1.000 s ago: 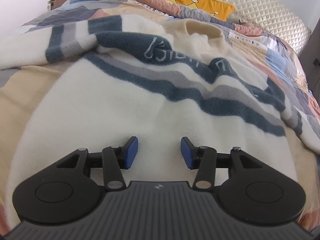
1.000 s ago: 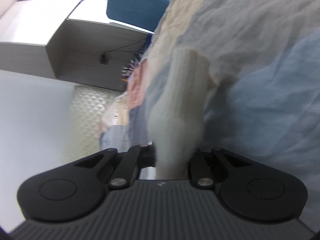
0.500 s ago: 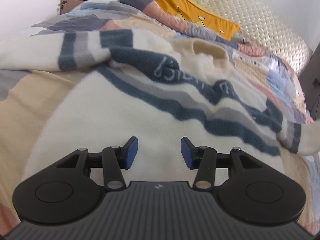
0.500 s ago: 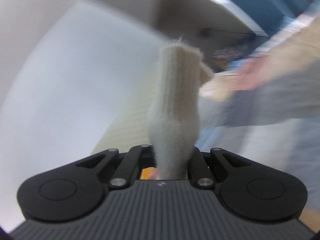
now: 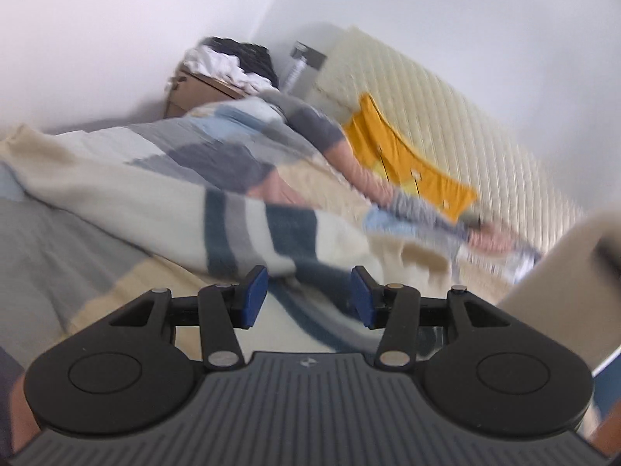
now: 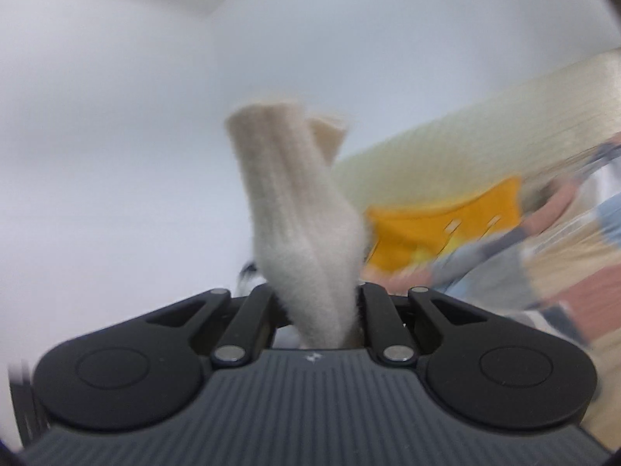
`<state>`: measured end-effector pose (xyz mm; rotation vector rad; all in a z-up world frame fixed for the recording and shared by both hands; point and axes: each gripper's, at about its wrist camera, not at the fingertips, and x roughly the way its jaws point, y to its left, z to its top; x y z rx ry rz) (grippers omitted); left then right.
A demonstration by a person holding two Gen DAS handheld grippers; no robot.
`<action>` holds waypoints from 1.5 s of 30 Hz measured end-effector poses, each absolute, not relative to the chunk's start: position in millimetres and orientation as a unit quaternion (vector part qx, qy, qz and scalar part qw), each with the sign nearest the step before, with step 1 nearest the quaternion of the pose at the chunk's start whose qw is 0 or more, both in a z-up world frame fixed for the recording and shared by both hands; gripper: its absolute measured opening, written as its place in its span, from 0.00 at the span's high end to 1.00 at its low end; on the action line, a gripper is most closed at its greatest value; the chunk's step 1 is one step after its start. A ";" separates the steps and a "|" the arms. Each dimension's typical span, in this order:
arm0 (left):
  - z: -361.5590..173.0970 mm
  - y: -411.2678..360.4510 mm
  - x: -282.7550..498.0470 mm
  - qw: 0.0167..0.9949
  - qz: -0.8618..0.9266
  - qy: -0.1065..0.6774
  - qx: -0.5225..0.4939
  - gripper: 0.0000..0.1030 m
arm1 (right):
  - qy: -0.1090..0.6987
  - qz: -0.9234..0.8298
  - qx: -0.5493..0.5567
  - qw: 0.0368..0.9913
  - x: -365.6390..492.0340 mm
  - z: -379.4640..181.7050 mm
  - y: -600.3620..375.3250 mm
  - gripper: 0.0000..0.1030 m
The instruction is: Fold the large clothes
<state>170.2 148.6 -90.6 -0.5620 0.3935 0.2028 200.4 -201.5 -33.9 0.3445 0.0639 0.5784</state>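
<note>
2 fingers (image 6: 372,310) pinching sweater cuff (image 6: 299,209), raised

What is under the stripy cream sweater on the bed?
Under the stripy cream sweater lies a patchwork quilt in grey, beige and blue blocks, showing all around it. The patches right beneath the sweater are covered, and so is the mattress.

Bed (image 5: 70,240); quilt (image 5: 217,155); striped sweater (image 5: 248,233)
</note>
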 end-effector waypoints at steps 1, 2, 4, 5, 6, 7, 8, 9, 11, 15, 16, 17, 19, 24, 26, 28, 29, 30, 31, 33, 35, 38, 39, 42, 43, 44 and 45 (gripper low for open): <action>-88.9 155.8 165.3 0.934 0.100 0.188 -0.286 0.48 | 0.042 0.294 0.150 0.943 196.3 -40.2 -184.8 0.89; -87.9 163.0 160.9 0.931 0.100 0.185 -0.297 0.48 | 0.055 0.305 0.127 0.942 192.0 -47.0 -166.3 0.89; -88.5 175.2 153.7 0.926 0.098 0.183 -0.314 0.48 | 0.077 0.323 0.093 0.939 184.6 -61.7 -138.2 0.89; -89.4 180.6 150.6 0.924 0.098 0.184 -0.321 0.48 | 0.089 0.331 0.082 0.936 183.1 -67.1 -123.4 0.89; -90.1 184.2 148.3 0.923 0.099 0.184 -0.325 0.48 | 0.101 0.339 0.074 0.933 181.1 -74.6 -113.0 0.89; -91.7 187.0 146.8 0.921 0.101 0.184 -0.327 0.48 | 0.115 0.345 0.065 0.929 179.9 -83.5 -102.3 0.89; -93.7 189.7 144.8 0.919 0.103 0.187 -0.331 0.48 | 0.133 0.348 0.062 0.926 178.1 -95.4 -91.2 0.89; -96.2 191.6 144.7 0.917 0.105 0.190 -0.334 0.48 | 0.153 0.350 0.060 0.922 178.1 -106.6 -82.7 0.89; -101.1 196.6 143.9 0.913 0.106 0.198 -0.341 0.48 | 0.199 0.346 0.065 0.915 182.9 -132.5 -70.1 0.89; -109.4 198.9 146.0 0.909 0.099 0.212 -0.344 0.48 | 0.275 0.333 0.083 0.898 191.4 -171.8 -66.5 0.89; -110.4 198.1 146.6 0.910 0.097 0.214 -0.342 0.48 | 0.291 0.331 0.090 0.893 194.4 -177.1 -68.0 0.88; -111.6 196.3 148.7 0.911 0.095 0.215 -0.340 0.48 | 0.300 0.332 0.094 0.890 184.7 -176.8 -65.4 0.88; -112.5 194.1 150.8 0.912 0.087 0.215 -0.338 0.48 | 0.305 0.333 0.092 0.887 179.0 -169.4 -66.0 0.87; -109.2 184.1 153.4 0.920 0.066 0.210 -0.325 0.48 | 0.330 0.360 0.043 0.872 177.5 -150.6 -68.9 0.49; -107.9 178.0 154.2 0.921 0.054 0.212 -0.321 0.48 | 0.320 0.380 0.013 0.868 165.6 -138.3 -76.3 0.41; -104.3 169.6 156.5 0.926 0.045 0.213 -0.308 0.48 | 0.316 0.395 -0.014 0.863 151.4 -127.0 -83.8 0.41; -102.5 164.3 156.4 0.929 0.040 0.213 -0.299 0.48 | 0.313 0.400 -0.024 0.861 146.8 -123.4 -89.1 0.41; -100.7 158.6 156.6 0.932 0.033 0.215 -0.289 0.48 | 0.309 0.403 -0.029 0.861 144.3 -121.1 -94.5 0.41; -99.2 152.4 156.9 0.935 0.026 0.217 -0.279 0.48 | 0.306 0.401 -0.034 0.863 140.6 -118.0 -101.3 0.41; -96.7 139.2 156.5 0.939 0.015 0.223 -0.261 0.49 | 0.306 0.390 -0.037 0.868 139.4 -116.1 -109.3 0.41; -98.1 127.6 158.0 0.940 0.001 0.233 -0.249 0.48 | 0.302 0.370 -0.027 0.878 142.4 -115.4 -118.6 0.41; -105.1 108.9 164.2 0.940 -0.005 0.257 -0.222 0.48 | 0.286 0.338 -0.009 0.897 151.4 -118.4 -131.5 0.41; -108.6 103.9 167.2 0.940 -0.004 0.266 -0.214 0.49 | 0.286 0.326 0.002 0.901 155.7 -120.1 -135.4 0.41; -119.1 93.9 175.8 0.936 -0.003 0.288 -0.202 0.49 | 0.291 0.295 0.039 0.909 173.6 -129.4 -146.8 0.42; -122.9 91.2 179.0 0.934 -0.004 0.296 -0.201 0.49 | 0.294 0.282 0.048 0.912 179.8 -133.0 -150.0 0.42; -126.3 88.1 182.1 0.932 -0.005 0.303 -0.200 0.49 | 0.294 0.267 0.055 0.916 185.8 -136.3 -153.0 0.42; -130.1 85.2 185.3 0.930 -0.004 0.310 -0.199 0.49 | 0.289 0.253 0.060 0.922 189.6 -139.0 -155.4 0.42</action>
